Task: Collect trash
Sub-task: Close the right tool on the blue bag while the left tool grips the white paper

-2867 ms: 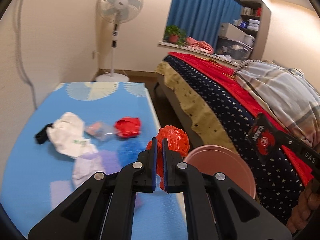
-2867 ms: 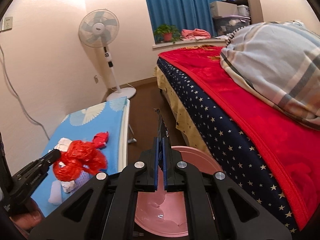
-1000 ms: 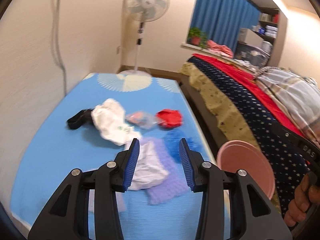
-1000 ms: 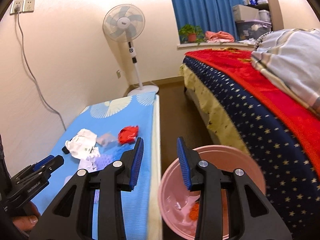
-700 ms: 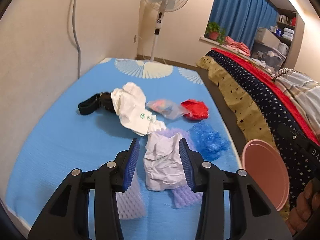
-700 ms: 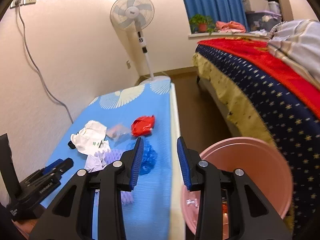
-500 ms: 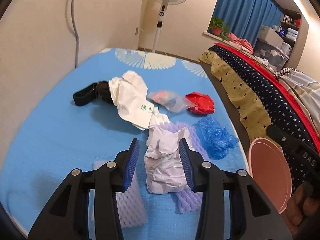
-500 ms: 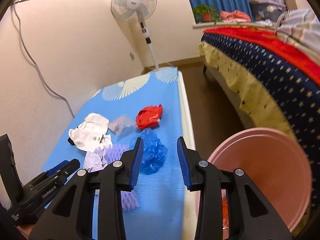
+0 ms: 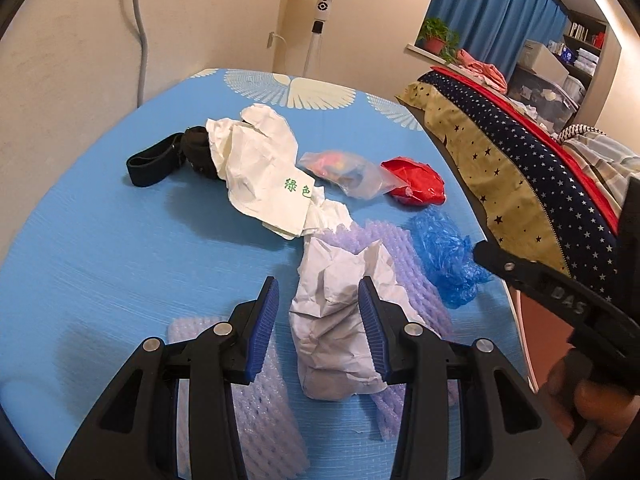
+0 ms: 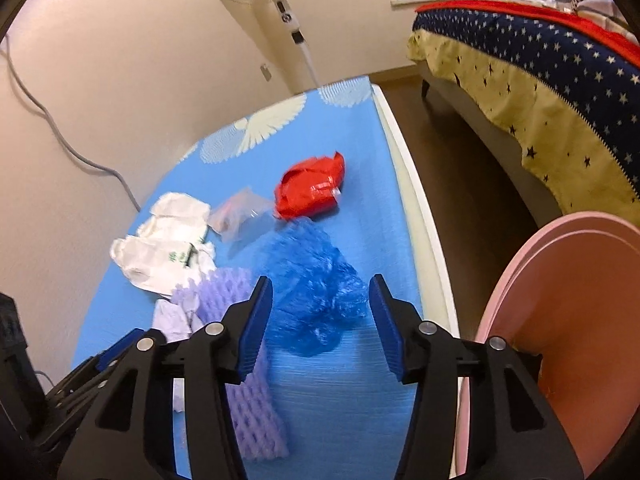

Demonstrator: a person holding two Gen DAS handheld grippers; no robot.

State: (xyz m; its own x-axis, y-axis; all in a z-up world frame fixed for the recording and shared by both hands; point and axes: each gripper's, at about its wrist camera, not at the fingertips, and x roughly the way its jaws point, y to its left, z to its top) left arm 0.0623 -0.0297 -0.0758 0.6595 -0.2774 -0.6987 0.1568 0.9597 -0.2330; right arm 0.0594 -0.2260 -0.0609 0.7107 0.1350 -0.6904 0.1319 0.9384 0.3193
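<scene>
Fingers of left gripper [image 9: 316,312] apart astride crumpled paper [image 9: 340,320]; right gripper [image 10: 321,312] just widened over blue plastic [image 10: 316,292], untouched.

The right gripper [image 10: 320,312] has just been opening; its blue-padded jaws stand apart over the blue-covered bench [image 10: 352,392], gripping nothing. Just ahead between them lies a crumpled blue plastic bag [image 10: 316,292]. Beyond it sits a crumpled red plastic bag [image 10: 310,192]; to the right stands a pink plastic bin [image 10: 576,344].
</scene>
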